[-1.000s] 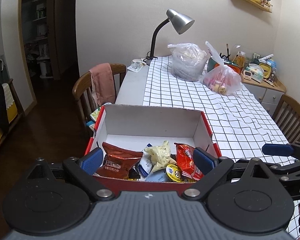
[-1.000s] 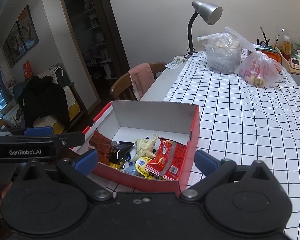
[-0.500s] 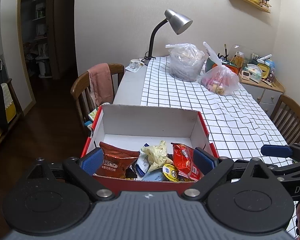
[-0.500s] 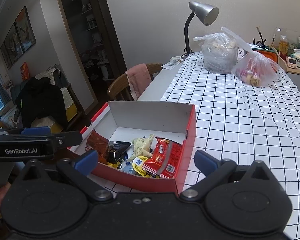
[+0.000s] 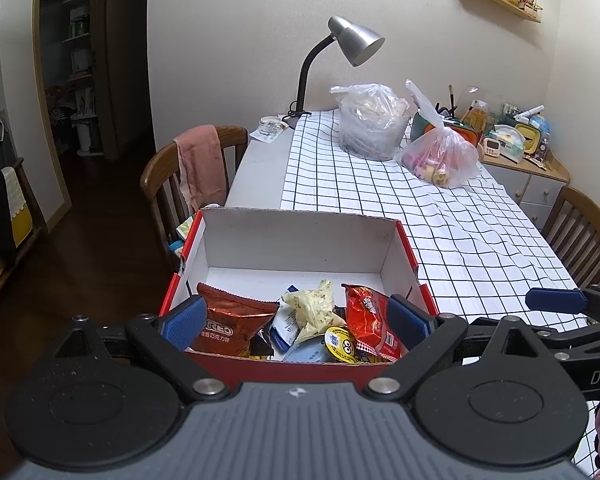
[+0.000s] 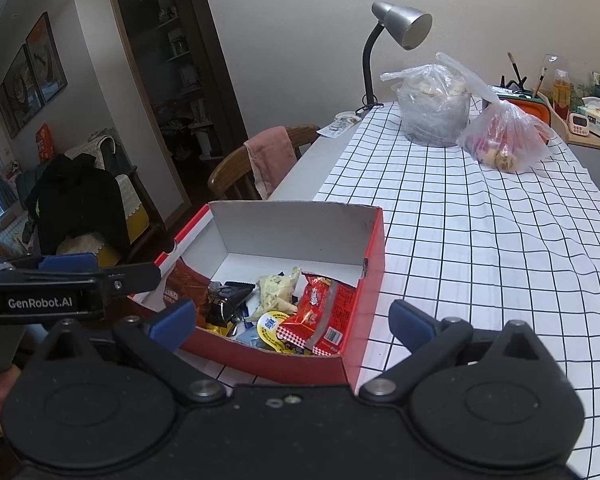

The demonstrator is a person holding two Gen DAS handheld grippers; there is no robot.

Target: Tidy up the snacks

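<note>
At lower centre of both wrist views sits the red box [image 5: 300, 368], open-topped with a white interior, resting on the near end of the checked tablecloth [image 5: 440, 216]. Snack packets lie piled against its near wall: a brown cookie packet [image 5: 230, 324], a pale yellow packet [image 5: 312, 310], a red packet [image 5: 370, 326] and a round yellow-lidded cup [image 5: 342, 344]. The far half of the box floor is bare.

Left gripper [image 5: 296, 318]: fingers spread wide, nothing between them, held just short of the near wall of the box. Right gripper [image 6: 290, 322]: likewise spread and empty, positioned at the near right corner of the box.

Judged status: collection appears largely complete, since no loose packet shows on the cloth near the box. The packets inside lie jumbled and overlapping, so tidying within the box may remain.

At upper right of the left view, a clear plastic bag [image 5: 370, 122] and a pinkish plastic bag [image 5: 440, 156] stand well apart from the box. Whether their contents belong to the task cannot be determined.
</note>
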